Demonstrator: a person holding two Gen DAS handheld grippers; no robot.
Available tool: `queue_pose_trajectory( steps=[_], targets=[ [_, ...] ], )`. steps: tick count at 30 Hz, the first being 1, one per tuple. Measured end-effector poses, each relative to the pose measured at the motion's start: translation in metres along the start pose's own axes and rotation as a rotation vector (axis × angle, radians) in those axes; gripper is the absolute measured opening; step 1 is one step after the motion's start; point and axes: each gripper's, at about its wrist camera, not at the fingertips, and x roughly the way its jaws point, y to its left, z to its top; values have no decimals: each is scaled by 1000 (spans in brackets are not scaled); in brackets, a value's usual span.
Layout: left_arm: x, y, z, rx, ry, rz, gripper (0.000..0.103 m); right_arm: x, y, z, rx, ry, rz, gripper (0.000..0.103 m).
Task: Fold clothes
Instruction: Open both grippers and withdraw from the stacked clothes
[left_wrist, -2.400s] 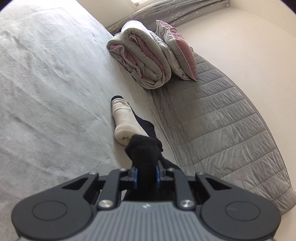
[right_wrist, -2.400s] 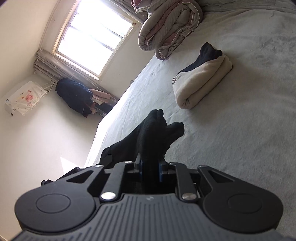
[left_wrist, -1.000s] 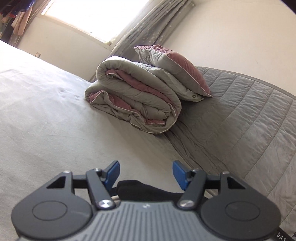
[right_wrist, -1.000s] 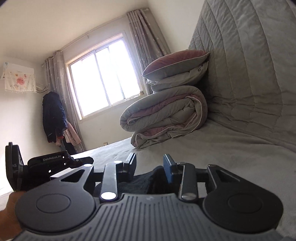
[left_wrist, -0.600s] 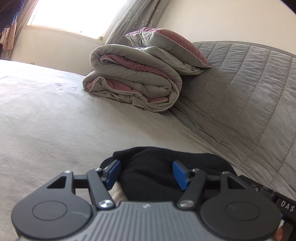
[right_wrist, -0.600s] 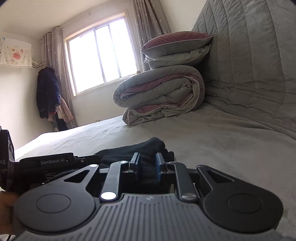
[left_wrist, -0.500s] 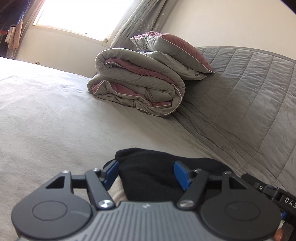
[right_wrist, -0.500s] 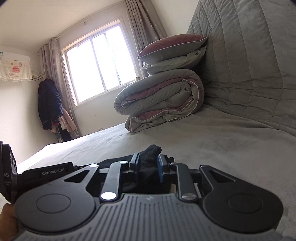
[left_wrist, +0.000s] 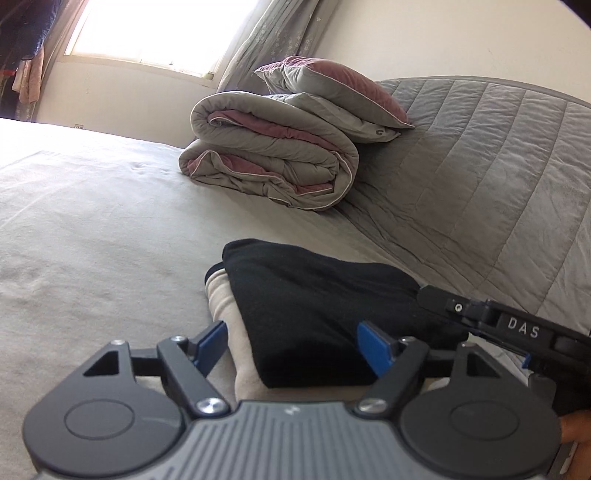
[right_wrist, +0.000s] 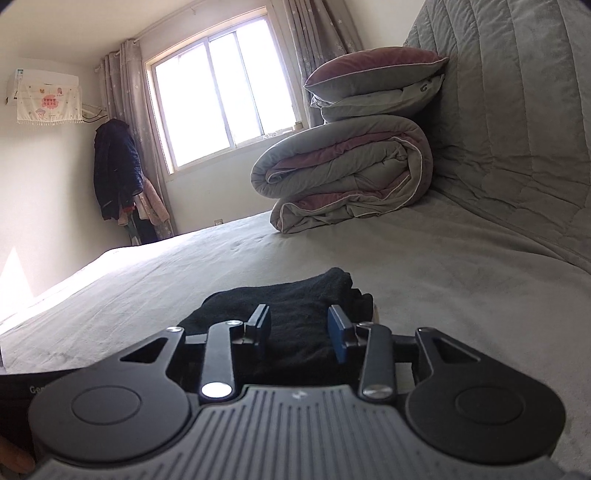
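Now the left claw (left_wrist: 291, 347) is wide open, with its two blue pads far apart. It holds nothing. Between the pads lies a folded black garment (left_wrist: 317, 306) on the bed (left_wrist: 92, 221). The black garment sits on top of a cream garment (left_wrist: 221, 295), and the cream one peeks out on the left side under it. Both lie flat on the bed, close to the gray quilted headboard (left_wrist: 480, 177). The other tool's black arm reaches in from the right and lies just beside the black garment; you cannot tell if it touches.

Farther back on the bed there is a rolled gray and pink quilt (left_wrist: 273, 170) with a pillow (left_wrist: 332, 88) on top. A bright window (left_wrist: 147, 33) is behind them.

From the right wrist view, the right claw (right_wrist: 299, 332) is open too, about half way, and grips nothing. The black garment (right_wrist: 295, 299) lies under and between its fingers. To the left, a dark coat (right_wrist: 114, 170) hangs in the corner, near the window (right_wrist: 218, 92). The quilt (right_wrist: 343, 173) and pillow (right_wrist: 373, 70) rest against the headboard (right_wrist: 517, 92) on the right.
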Motion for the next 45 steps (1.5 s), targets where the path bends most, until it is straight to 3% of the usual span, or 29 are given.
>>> queue_pose_trajectory(
  steps=[3,6,9,10,11,19,24,29,33,45],
  targets=[
    [-21,-9,8,-41,25,33,80,-15,1,14,33,-2,28,53],
    [-35,-19,17,-64,87,92,92,-31,10,28,34,17,18,66],
    [-49,-25,16,-19,100,148,102,-47,19,40,36,27,8,88],
    [-55,-26,14,0,97,174,102,-51,23,42,34,32,-1,101],
    [-57,-26,12,24,104,198,102,-53,27,45,33,40,-18,103],
    [-56,-28,13,181,224,326,102,-48,54,52,30,226,-219,103],
    [-57,-18,16,162,262,370,102,-57,73,48,-110,246,-307,103],
    [-53,-20,11,218,285,445,102,-59,89,40,-251,238,-404,103],
    [-51,-20,8,208,307,409,102,-58,95,35,-300,257,-408,103],
    [-47,-33,0,293,314,430,102,-55,97,26,-383,300,-435,103]
  ],
)
